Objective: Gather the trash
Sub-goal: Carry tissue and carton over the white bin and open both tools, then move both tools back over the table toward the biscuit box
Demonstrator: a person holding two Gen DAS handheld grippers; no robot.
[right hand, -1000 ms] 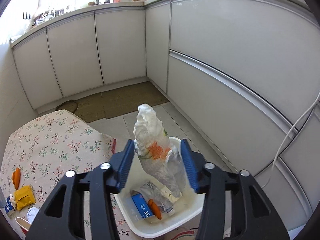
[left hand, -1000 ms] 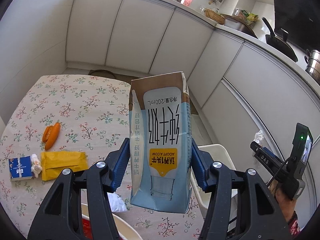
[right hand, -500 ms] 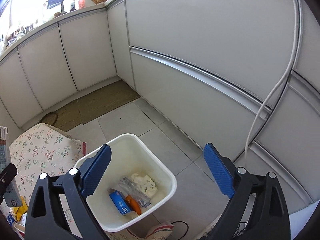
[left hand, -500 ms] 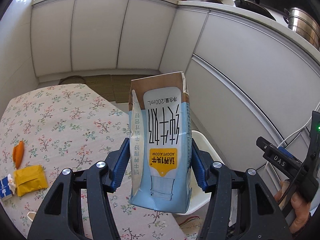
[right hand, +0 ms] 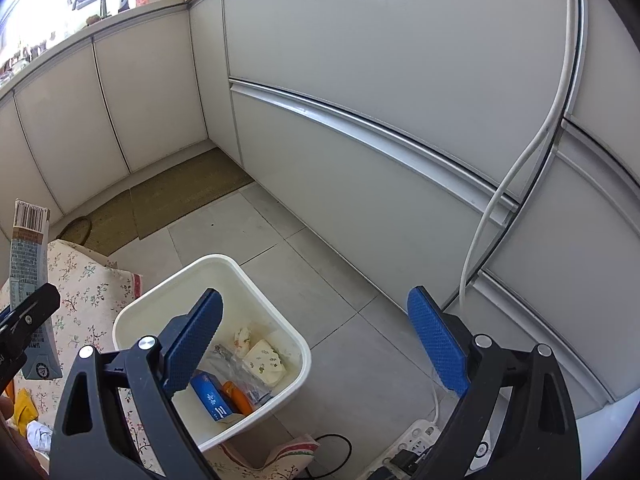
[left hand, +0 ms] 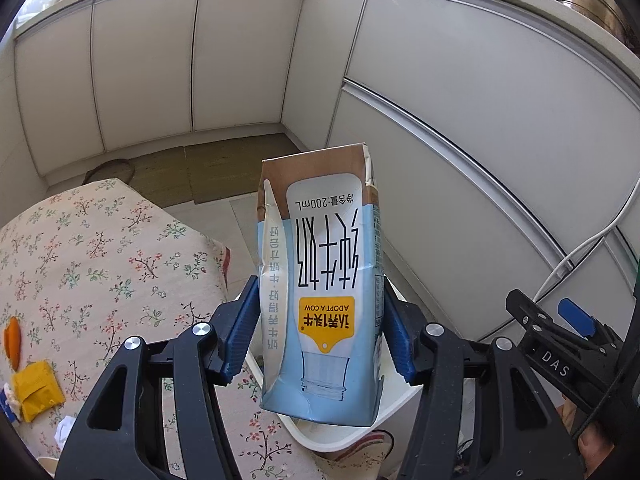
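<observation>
milk carton (left hand: pixel 320 280): clamped in left tool (left hand: pixel 316 332), now over bin (right hand: pixel 296 344); right tool (right hand: pixel 316 340) wide, bag dropped in.

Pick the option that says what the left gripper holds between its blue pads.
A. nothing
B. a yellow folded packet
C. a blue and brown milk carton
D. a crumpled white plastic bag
C: the left gripper is clamped on the blue and brown milk carton, held upside down above the white plastic bin.
</observation>
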